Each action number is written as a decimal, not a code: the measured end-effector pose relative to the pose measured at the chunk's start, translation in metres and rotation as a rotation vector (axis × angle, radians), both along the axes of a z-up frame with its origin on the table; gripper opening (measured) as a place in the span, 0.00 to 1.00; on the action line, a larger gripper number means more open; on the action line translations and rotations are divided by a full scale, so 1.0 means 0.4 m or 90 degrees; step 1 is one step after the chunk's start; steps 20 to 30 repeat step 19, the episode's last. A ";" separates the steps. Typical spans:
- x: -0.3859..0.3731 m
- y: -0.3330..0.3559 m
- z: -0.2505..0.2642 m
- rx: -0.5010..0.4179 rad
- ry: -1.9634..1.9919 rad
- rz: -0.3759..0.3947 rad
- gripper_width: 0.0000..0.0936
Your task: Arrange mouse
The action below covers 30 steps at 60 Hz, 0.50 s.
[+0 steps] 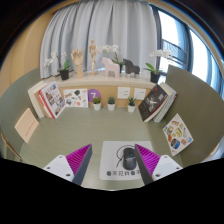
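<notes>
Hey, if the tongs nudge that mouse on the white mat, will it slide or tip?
The mouse looks low and rounded, so it would probably slide rather than tip. The mat looks smooth, so little should hold it. Its curved sides may slip from the open tongs, which it lies between.

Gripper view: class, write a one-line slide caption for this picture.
Open gripper hovers over a desk, a dark mouse on a white mat between its fingers.
</notes>
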<state>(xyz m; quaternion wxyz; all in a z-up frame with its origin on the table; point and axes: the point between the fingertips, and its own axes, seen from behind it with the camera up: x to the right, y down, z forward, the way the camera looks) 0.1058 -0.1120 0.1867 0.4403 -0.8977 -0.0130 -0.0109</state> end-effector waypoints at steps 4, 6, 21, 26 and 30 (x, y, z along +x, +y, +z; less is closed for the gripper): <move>-0.033 -0.023 0.028 0.013 0.007 -0.002 0.91; -0.047 -0.034 0.038 0.017 0.008 -0.004 0.91; -0.118 -0.117 0.062 0.032 0.001 -0.009 0.91; -0.118 -0.117 0.062 0.032 0.001 -0.009 0.91; -0.118 -0.117 0.062 0.032 0.001 -0.009 0.91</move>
